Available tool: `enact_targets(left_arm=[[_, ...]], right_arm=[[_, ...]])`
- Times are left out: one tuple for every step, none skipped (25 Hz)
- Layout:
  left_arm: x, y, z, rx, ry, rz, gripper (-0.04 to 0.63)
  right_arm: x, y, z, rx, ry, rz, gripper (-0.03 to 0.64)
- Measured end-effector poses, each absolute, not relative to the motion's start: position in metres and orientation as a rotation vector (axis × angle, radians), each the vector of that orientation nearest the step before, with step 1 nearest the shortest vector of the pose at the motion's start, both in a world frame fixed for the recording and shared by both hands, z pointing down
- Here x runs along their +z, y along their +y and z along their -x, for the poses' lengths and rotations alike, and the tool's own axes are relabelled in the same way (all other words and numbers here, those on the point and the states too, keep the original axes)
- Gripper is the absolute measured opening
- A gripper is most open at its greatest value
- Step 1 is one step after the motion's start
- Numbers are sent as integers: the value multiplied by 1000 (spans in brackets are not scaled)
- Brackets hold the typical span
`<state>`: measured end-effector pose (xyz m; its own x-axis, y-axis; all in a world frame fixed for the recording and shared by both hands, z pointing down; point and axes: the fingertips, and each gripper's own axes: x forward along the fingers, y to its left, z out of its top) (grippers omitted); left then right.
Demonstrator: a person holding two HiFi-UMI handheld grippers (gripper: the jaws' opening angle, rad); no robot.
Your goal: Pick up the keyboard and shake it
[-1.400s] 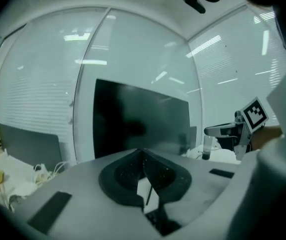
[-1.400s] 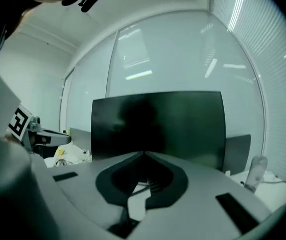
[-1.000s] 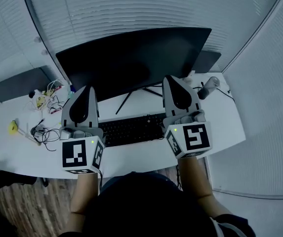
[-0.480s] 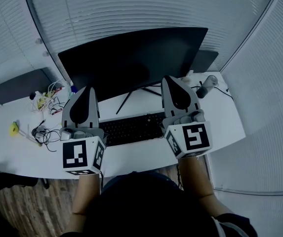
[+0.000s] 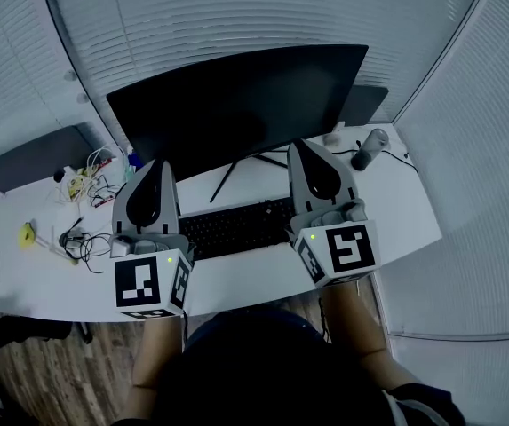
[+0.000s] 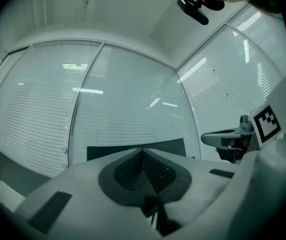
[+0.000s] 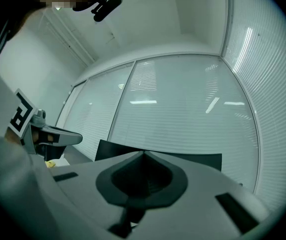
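Observation:
A black keyboard (image 5: pixel 236 227) lies flat on the white desk (image 5: pixel 396 211), in front of the monitor stand. My left gripper (image 5: pixel 158 161) hovers over the keyboard's left end and my right gripper (image 5: pixel 300 143) over its right end, hiding both ends. Both point forward and upward, away from the keys. In the left gripper view the left gripper (image 6: pixel 143 151) has its jaws pressed together with nothing between them. The right gripper (image 7: pixel 143 154) stands the same way in its own view. Neither touches the keyboard.
A wide dark monitor (image 5: pixel 236 105) stands just behind the keyboard on a thin stand (image 5: pixel 227 180). Tangled cables (image 5: pixel 85 189) and a small yellow item (image 5: pixel 26 232) lie at the desk's left. A dark cylinder (image 5: pixel 367 149) stands at the back right. Blinds surround the desk.
Almost nothing: the head view has shifted slightly, and both grippers stay shut over the keyboard's ends. The keyboard has not moved.

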<state>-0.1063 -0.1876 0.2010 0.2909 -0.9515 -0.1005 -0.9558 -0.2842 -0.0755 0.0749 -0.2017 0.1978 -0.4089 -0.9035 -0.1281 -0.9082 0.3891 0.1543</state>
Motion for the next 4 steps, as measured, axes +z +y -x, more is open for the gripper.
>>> enact_targets(left_arm=[[201,-185,107,55,1800,2426,23],[200,-183,107,56,1799,2427,23],[200,-181,108,56,1798,2427,23],[200,-179,109,57,1797,2428,23]], right_arm=[[198,-199,-74,310,2598,1696,26],[198,-196,-74,309,2597,1697,26],[198,-194,-73,307,2596,1699,26],[198,-191,-73,306,2595,1701,26]])
